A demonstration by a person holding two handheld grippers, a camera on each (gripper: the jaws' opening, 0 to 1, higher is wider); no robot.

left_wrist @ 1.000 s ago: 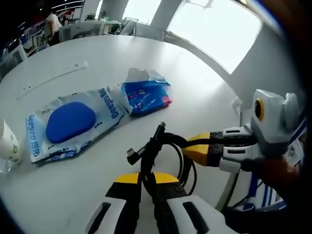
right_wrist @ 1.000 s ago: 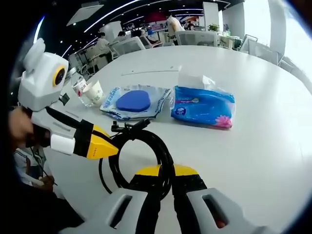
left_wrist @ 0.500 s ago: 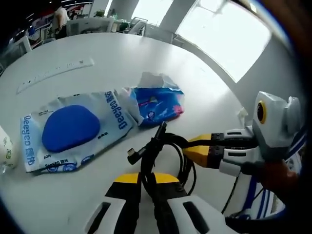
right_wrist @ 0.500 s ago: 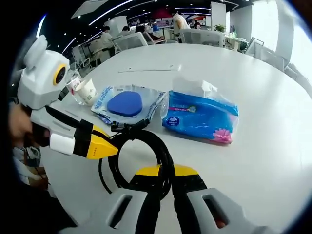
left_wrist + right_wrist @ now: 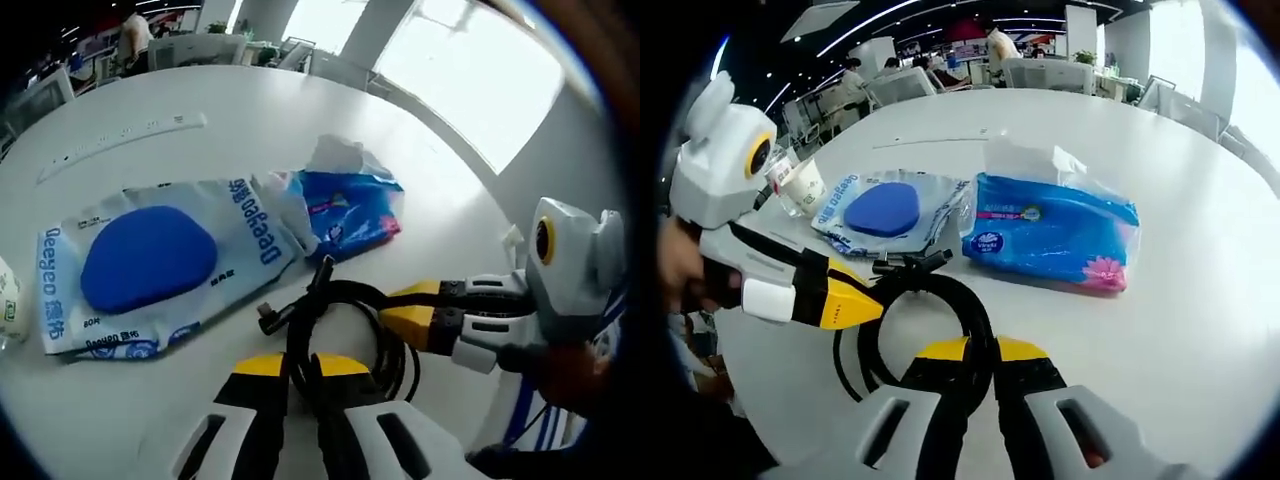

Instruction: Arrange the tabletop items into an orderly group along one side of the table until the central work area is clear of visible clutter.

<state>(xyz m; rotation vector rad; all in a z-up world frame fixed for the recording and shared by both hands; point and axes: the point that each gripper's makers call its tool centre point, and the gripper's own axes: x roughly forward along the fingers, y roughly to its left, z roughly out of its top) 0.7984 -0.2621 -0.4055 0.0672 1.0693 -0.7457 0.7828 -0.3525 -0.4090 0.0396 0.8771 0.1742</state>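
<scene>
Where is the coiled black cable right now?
The black cable is gripped by both grippers at once, just in front of the wet wipes pack and the blue tissue pack, low in both views.

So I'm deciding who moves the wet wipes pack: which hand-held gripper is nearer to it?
Left. The left hand-held gripper sits just below the wet wipes pack; the right hand-held gripper lies farther off, across the black cable.
</scene>
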